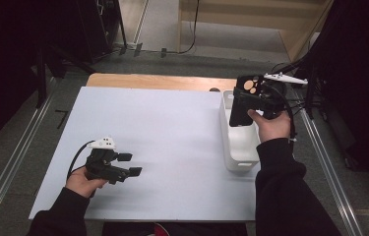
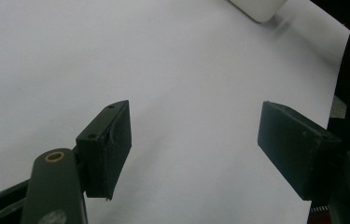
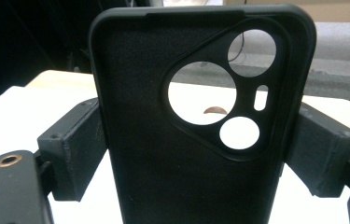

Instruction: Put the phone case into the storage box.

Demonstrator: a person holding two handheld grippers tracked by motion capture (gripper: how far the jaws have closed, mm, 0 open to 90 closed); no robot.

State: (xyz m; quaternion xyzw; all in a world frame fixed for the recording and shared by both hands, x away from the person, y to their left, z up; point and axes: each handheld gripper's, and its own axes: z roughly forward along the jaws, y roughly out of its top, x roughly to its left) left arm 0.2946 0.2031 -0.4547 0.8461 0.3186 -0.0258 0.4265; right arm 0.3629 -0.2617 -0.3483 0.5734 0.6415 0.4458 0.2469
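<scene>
High view: your right gripper (image 1: 251,98) holds a black phone case (image 1: 243,101) upright above the white bin (image 1: 241,147) at the table's right edge, jaws clamped on the case's two long sides, camera cut-outs uppermost. Your left gripper (image 1: 129,164) rests low over the white tabletop (image 1: 162,128), well apart from the bin, jaws spread with nothing between them.

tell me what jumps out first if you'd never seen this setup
The black phone case stands out first: it is clamped upright between the jaws of the right gripper, held above the white bin at the table's right edge, its camera cutouts showing light through. Next comes the left gripper, low at the near left of the white table, its jaws apart with nothing between them.
</scene>
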